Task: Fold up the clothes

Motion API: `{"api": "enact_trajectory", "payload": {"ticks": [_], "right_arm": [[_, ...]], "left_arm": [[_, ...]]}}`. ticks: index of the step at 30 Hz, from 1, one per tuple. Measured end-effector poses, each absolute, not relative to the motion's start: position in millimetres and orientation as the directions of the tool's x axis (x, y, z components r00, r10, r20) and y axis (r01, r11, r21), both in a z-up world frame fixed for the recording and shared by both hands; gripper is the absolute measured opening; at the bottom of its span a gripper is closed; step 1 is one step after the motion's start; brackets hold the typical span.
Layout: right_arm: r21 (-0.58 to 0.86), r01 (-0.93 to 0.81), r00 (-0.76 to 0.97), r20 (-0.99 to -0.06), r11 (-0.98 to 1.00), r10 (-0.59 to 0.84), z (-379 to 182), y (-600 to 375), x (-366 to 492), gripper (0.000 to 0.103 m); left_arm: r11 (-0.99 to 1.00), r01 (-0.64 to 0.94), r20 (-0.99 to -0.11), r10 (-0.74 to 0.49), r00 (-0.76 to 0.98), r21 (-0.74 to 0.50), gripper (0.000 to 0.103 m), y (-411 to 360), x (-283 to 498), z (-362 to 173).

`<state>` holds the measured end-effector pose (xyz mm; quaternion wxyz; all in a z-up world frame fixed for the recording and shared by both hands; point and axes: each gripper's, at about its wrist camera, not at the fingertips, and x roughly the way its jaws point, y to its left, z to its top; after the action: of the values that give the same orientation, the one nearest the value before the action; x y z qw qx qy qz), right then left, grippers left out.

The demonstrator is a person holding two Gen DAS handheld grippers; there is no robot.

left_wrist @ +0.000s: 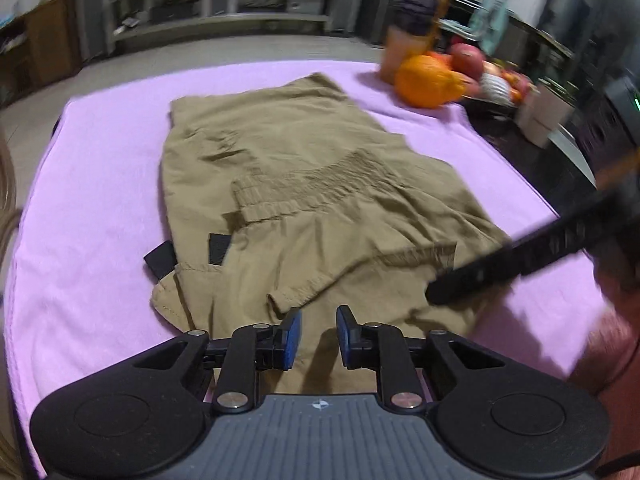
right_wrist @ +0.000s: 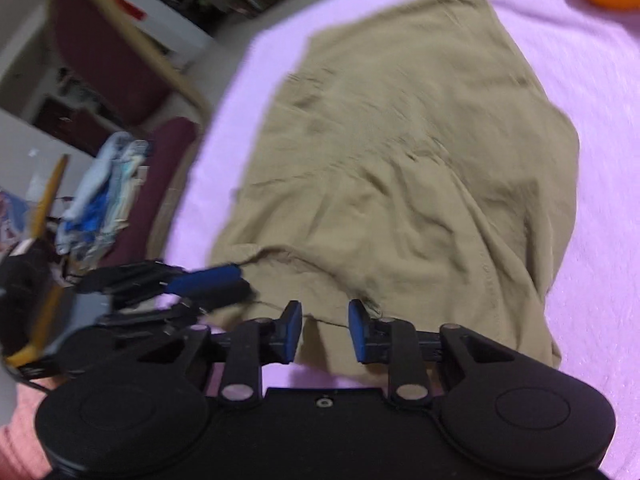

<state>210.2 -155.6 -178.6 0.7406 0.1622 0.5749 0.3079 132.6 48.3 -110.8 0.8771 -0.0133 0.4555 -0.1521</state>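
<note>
A khaki garment [left_wrist: 304, 184] with an elastic waistband [left_wrist: 320, 188] lies partly folded on a pink cloth [left_wrist: 100, 180]. My left gripper [left_wrist: 319, 328] hovers over its near edge, blue pads apart, nothing pinched between them. From the right, the right gripper's fingers [left_wrist: 500, 264] reach over the garment's near right corner as a blurred black bar. In the right wrist view the garment [right_wrist: 400, 140] fills the middle, and my right gripper [right_wrist: 325, 330] stands open above its near hem. The left gripper's fingers [right_wrist: 204, 278] show at the left, by the garment's edge.
Fruit sits at the far right corner: a large orange [left_wrist: 426, 82], an apple [left_wrist: 466, 58] and a tall orange bottle [left_wrist: 416, 20]. A maroon chair [right_wrist: 108, 48] holding a pile of blue and white clothes [right_wrist: 108, 192] stands beside the table. A pink sleeve [left_wrist: 612, 360] is near.
</note>
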Motion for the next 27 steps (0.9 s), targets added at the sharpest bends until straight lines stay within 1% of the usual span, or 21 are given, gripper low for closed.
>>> {"api": "enact_trajectory", "payload": {"ticks": [1, 4, 5, 9, 11, 13, 18, 20, 23, 25, 26, 27], "right_arm": [[0.581, -0.258, 0.172, -0.759, 0.772, 0.628, -182, -156, 214, 0.020], [0.520, -0.251, 0.251, -0.779, 0.816, 0.574, -185, -154, 223, 0.005], [0.506, -0.252, 0.273, -0.780, 0.825, 0.562, -185, -154, 225, 0.004], [0.506, -0.242, 0.329, -0.760, 0.828, 0.560, -181, -162, 226, 0.007], [0.526, -0.236, 0.335, -0.745, 0.817, 0.577, -177, -171, 224, 0.012], [0.563, -0.235, 0.331, -0.720, 0.792, 0.610, -170, -182, 218, 0.015], [0.607, -0.293, 0.314, -0.669, 0.739, 0.674, -158, -189, 203, 0.016], [0.619, -0.305, 0.292, -0.662, 0.723, 0.690, -159, -187, 201, 0.016], [0.593, -0.280, 0.262, -0.710, 0.755, 0.654, -175, -174, 206, 0.016], [0.526, -0.273, 0.266, -0.764, 0.806, 0.589, -184, -164, 211, 0.015], [0.499, -0.268, 0.262, -0.786, 0.824, 0.560, -188, -159, 213, 0.012], [0.495, -0.259, 0.248, -0.796, 0.829, 0.553, -188, -158, 214, 0.012]], "left_arm": [[0.960, 0.231, -0.795, -0.263, 0.546, -0.159, 0.018, 49, 138, -114], [0.973, 0.171, -0.787, -0.225, 0.575, -0.154, 0.017, 50, 150, -119], [0.975, 0.153, -0.778, -0.220, 0.588, -0.160, 0.018, 51, 152, -118], [0.977, 0.094, -0.744, -0.206, 0.636, -0.190, 0.017, 57, 148, -109], [0.978, 0.108, -0.742, -0.207, 0.637, -0.180, 0.017, 56, 141, -104], [0.978, 0.133, -0.744, -0.210, 0.635, -0.163, 0.018, 55, 131, -98], [0.957, 0.221, -0.699, -0.289, 0.654, -0.189, 0.018, 56, 107, -82], [0.959, 0.220, -0.712, -0.282, 0.642, -0.181, 0.017, 52, 112, -87], [0.972, 0.186, -0.757, -0.227, 0.613, -0.141, 0.018, 42, 130, -107], [0.981, 0.155, -0.775, -0.188, 0.603, -0.118, 0.017, 40, 142, -116], [0.984, 0.140, -0.783, -0.171, 0.598, -0.107, 0.017, 40, 148, -121], [0.984, 0.141, -0.788, -0.171, 0.592, -0.108, 0.017, 39, 148, -118]]}}
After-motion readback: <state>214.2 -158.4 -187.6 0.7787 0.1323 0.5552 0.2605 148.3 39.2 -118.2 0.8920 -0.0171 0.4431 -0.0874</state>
